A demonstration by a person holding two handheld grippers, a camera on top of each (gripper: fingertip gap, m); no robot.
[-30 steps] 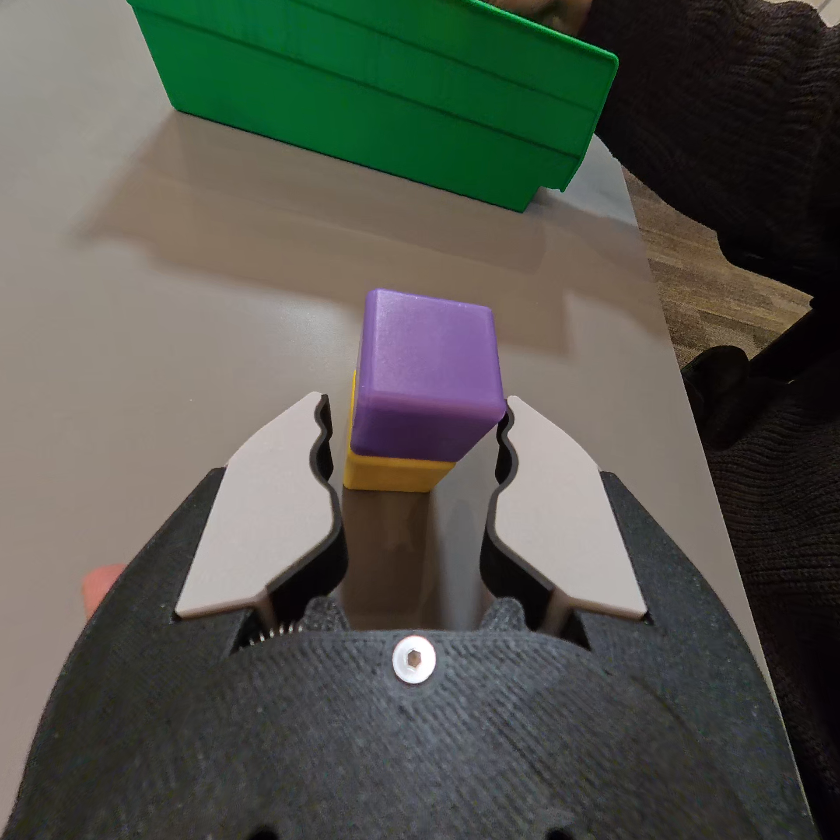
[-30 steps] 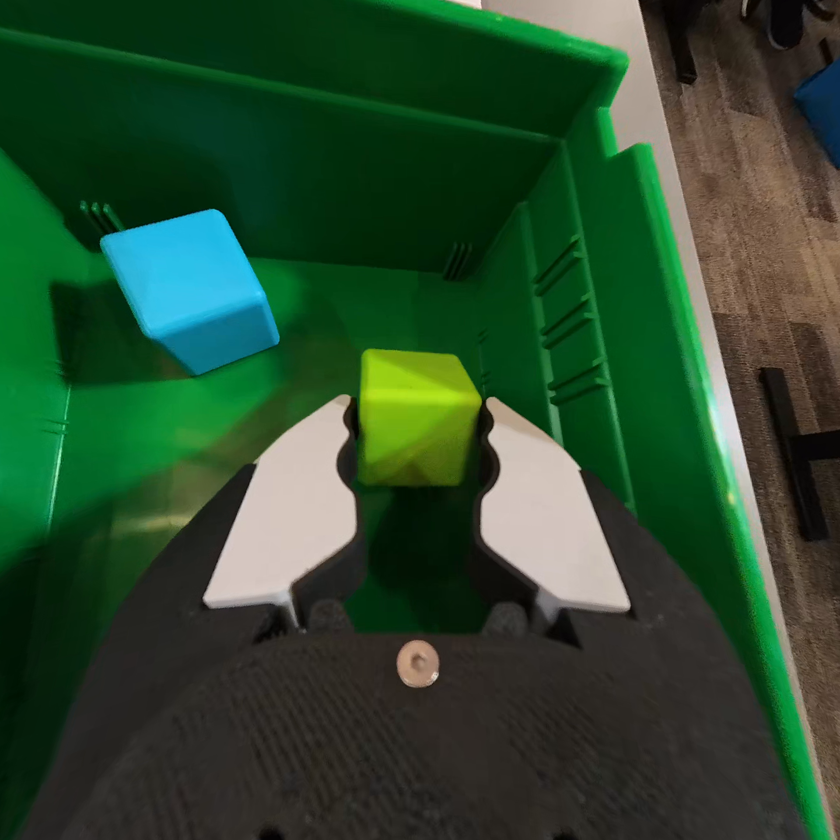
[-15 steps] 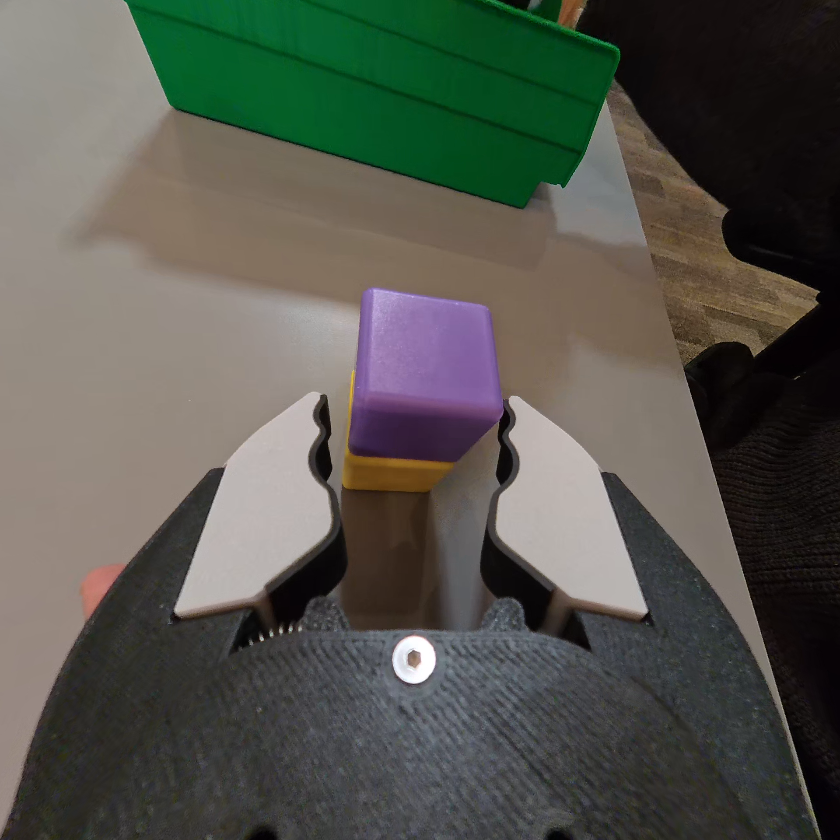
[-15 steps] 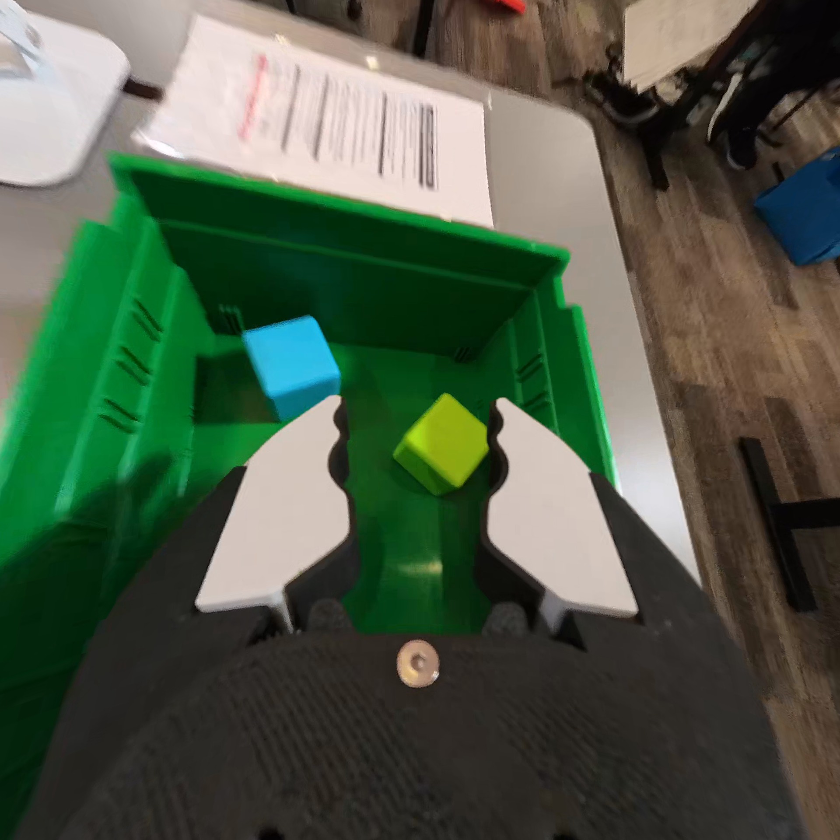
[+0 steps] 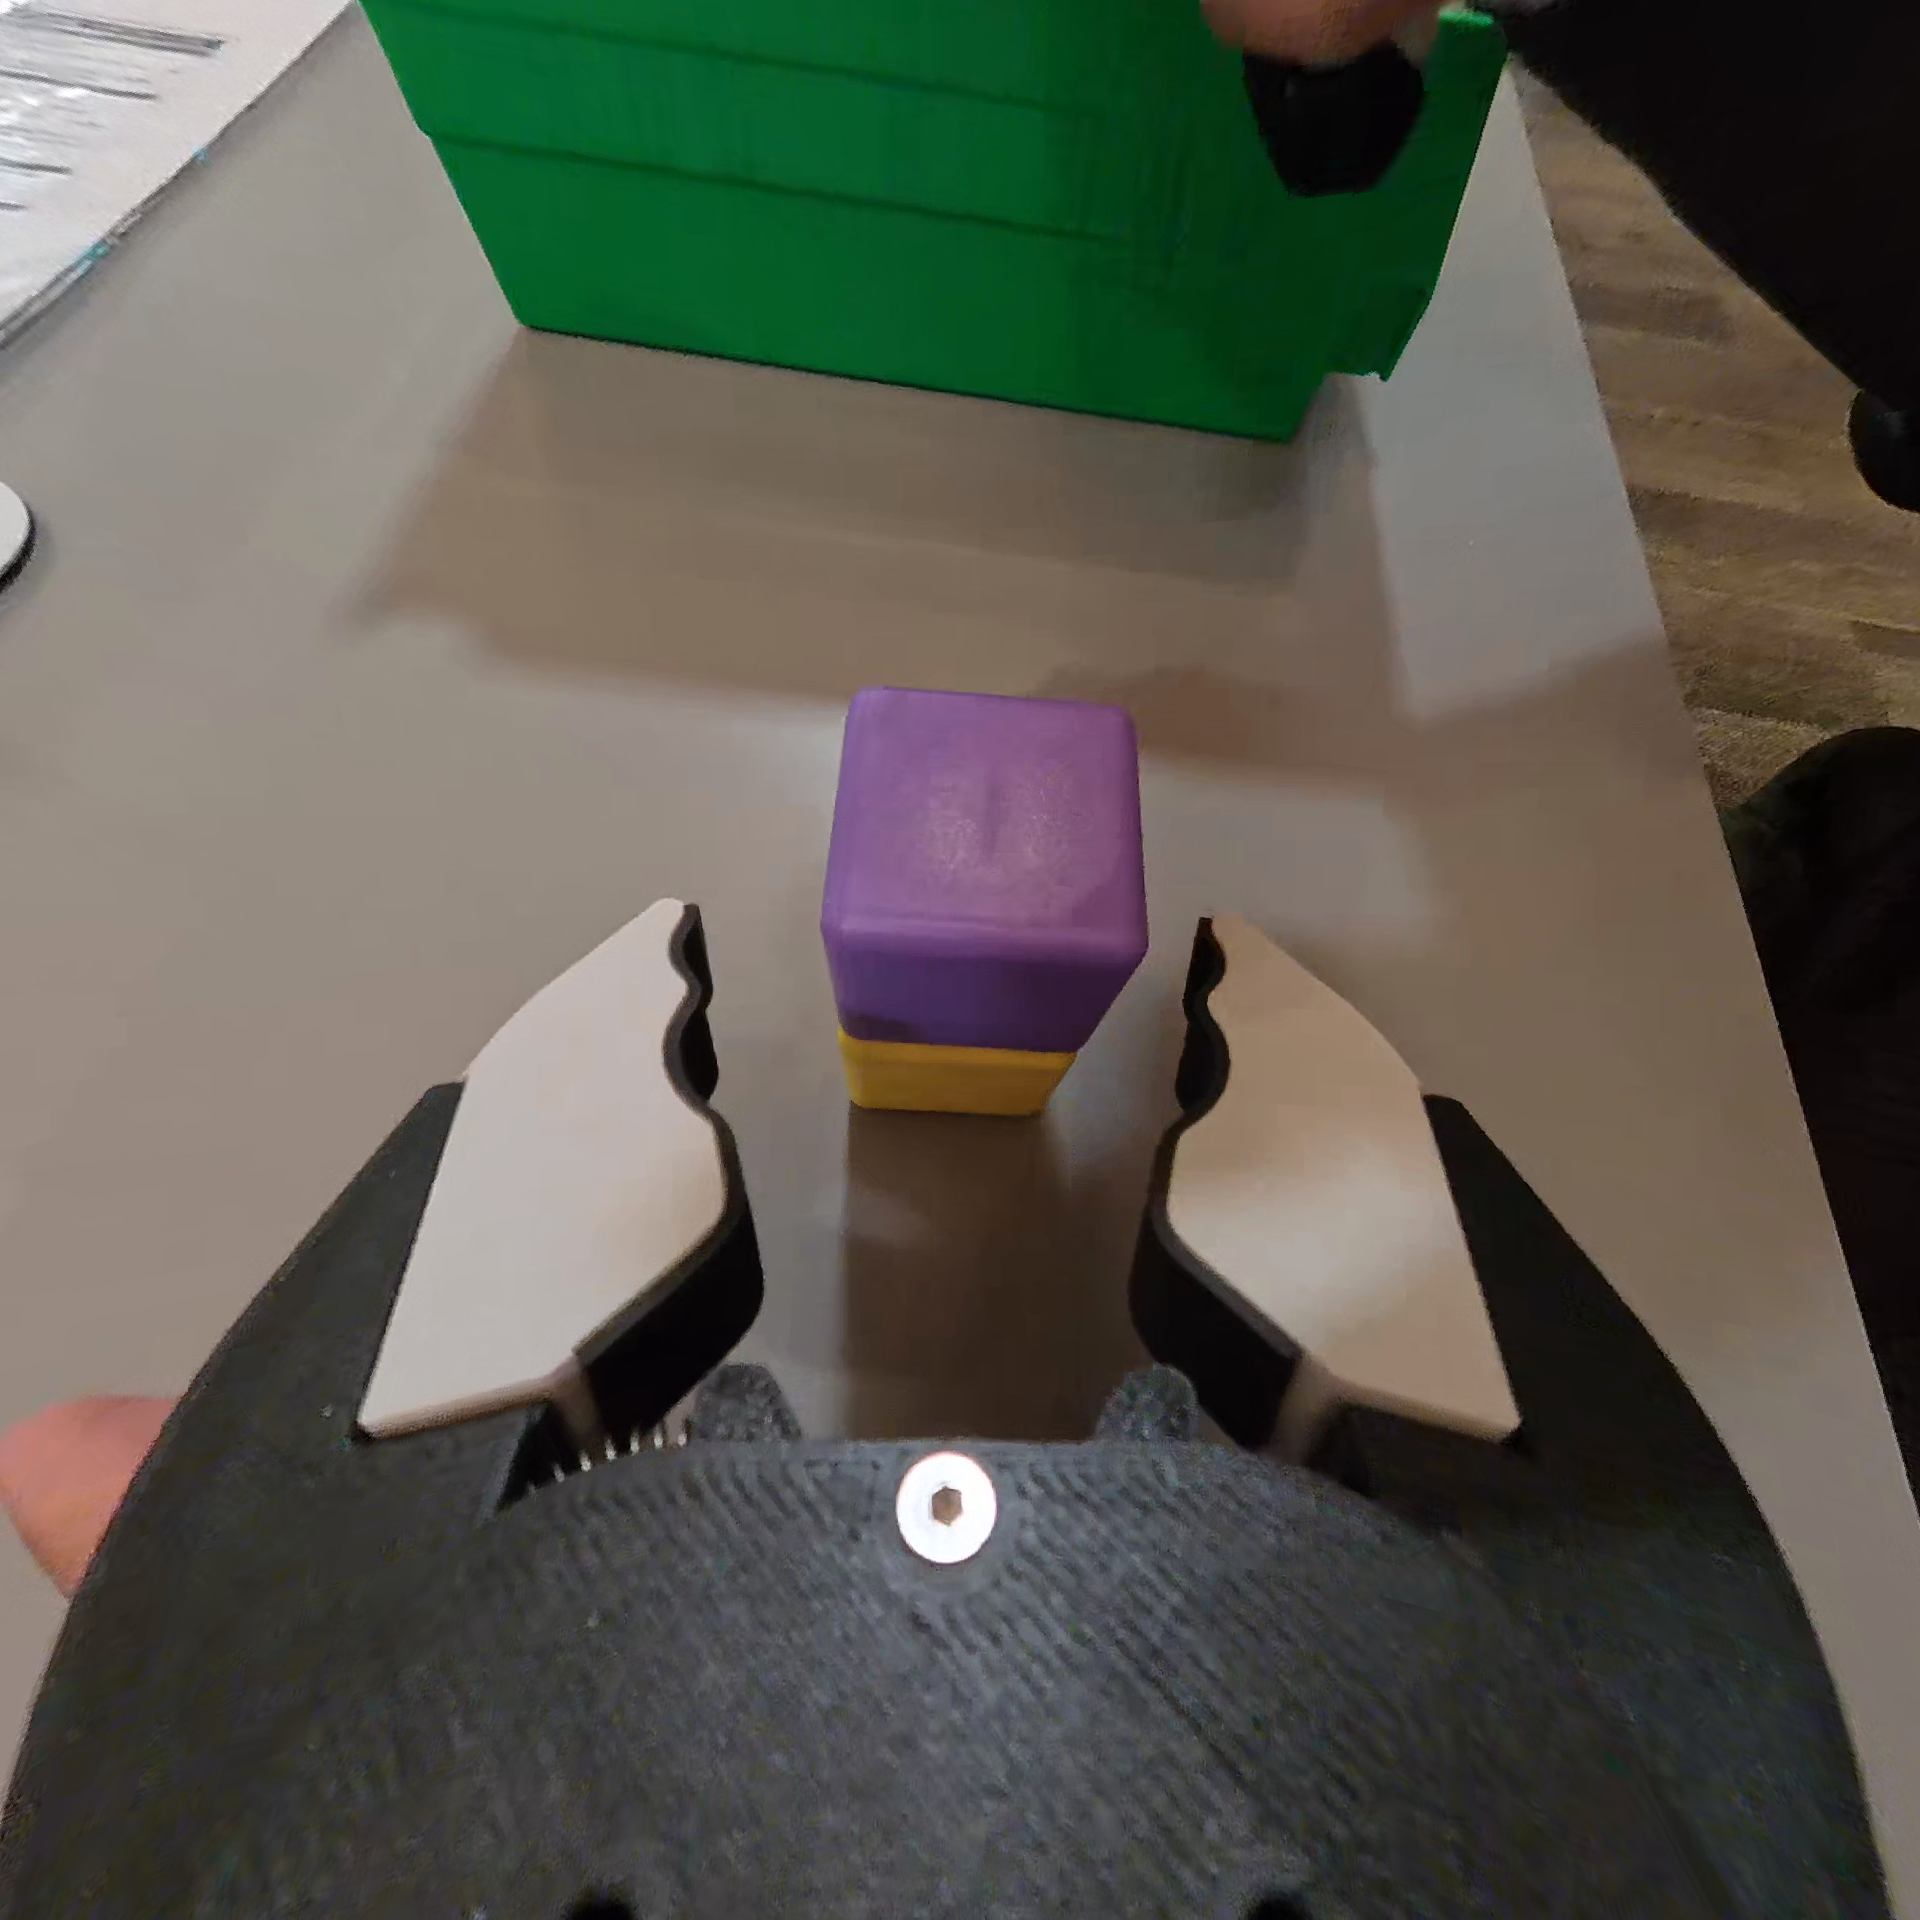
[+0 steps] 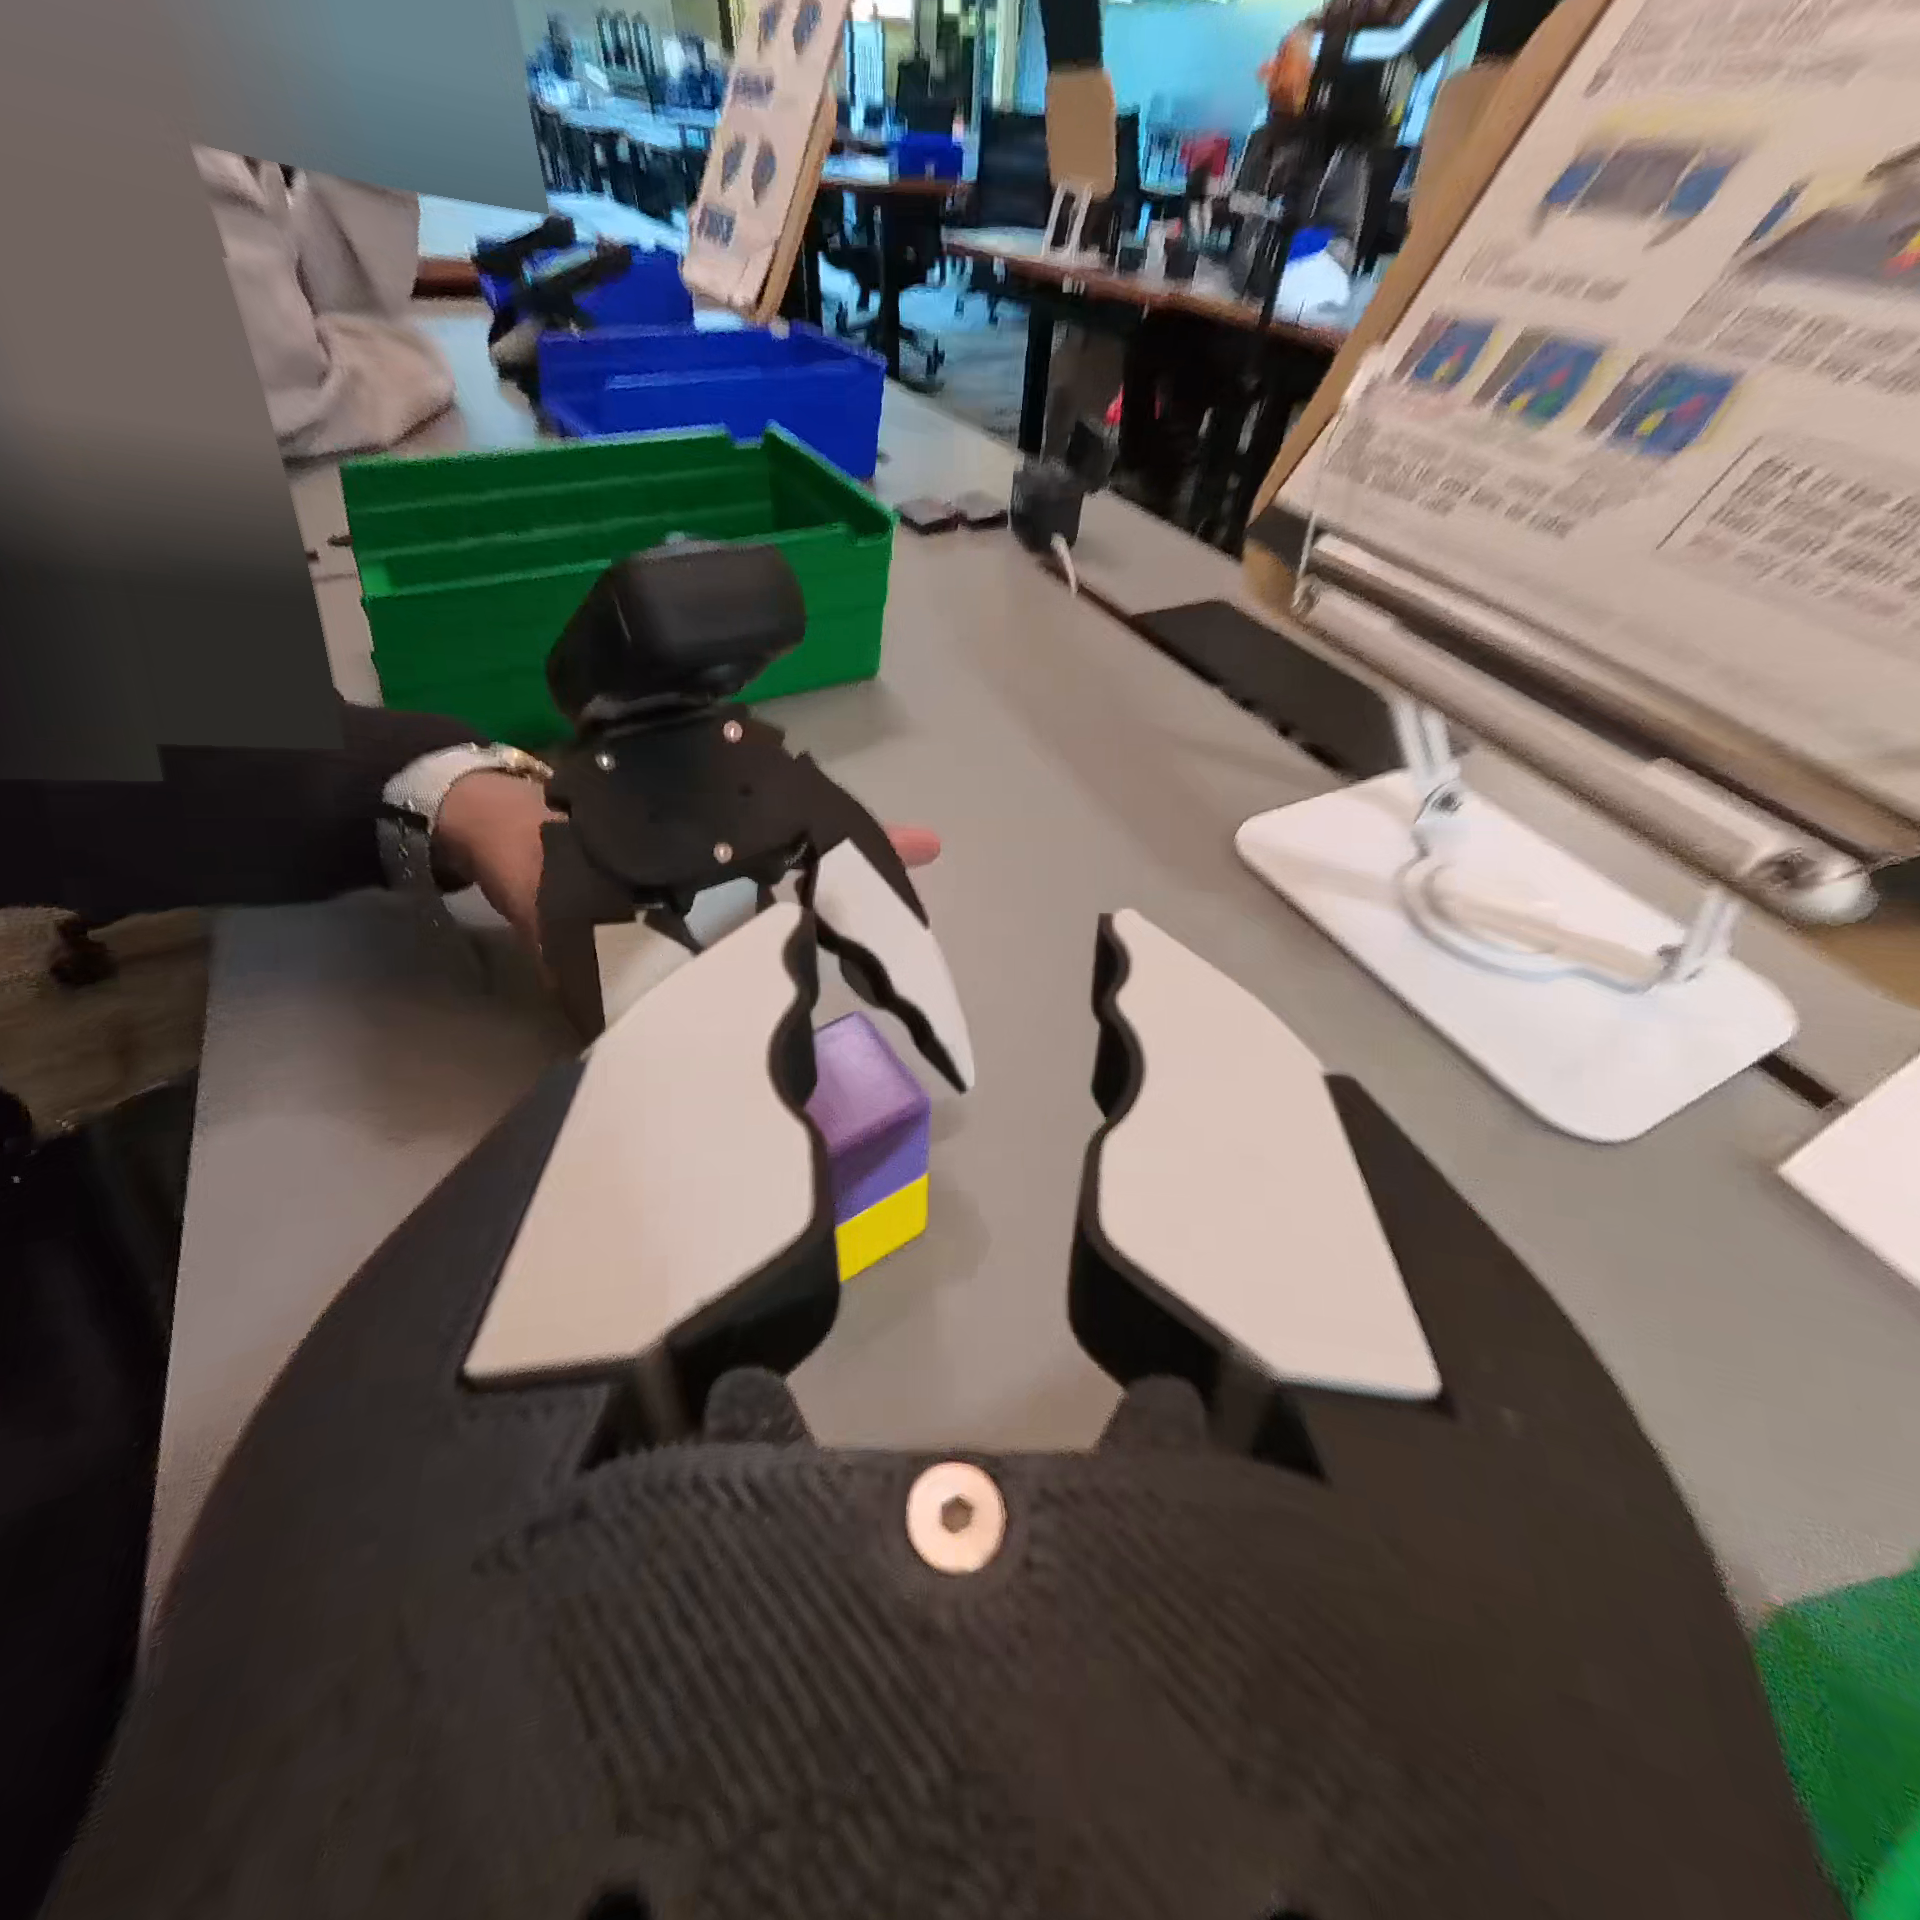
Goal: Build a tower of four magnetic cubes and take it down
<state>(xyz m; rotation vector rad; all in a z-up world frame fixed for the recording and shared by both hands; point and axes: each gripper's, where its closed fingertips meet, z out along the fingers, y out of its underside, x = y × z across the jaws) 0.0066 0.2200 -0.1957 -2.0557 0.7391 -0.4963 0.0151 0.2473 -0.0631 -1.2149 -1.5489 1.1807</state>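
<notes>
On the grey table (image 5: pixel 312 727), the left hand-held gripper (image 5: pixel 945 935) is now standing wide open, having released the purple cube (image 5: pixel 982 862) on the yellow cube (image 5: pixel 956 1081) just ahead; the right hand-held gripper (image 6: pixel 945 977) is hanging open and empty, withdrawn from the green bin (image 5: pixel 935 208).

A long grey table (image 6: pixel 1049 727) stands on wood-patterned flooring (image 5: pixel 1704 499). Beyond its far end are dark desks (image 6: pixel 1132 281), blurred. To the right of the table's middle, a leaning poster board (image 6: pixel 1662 343) rests on a white stand (image 6: pixel 1507 977).
</notes>
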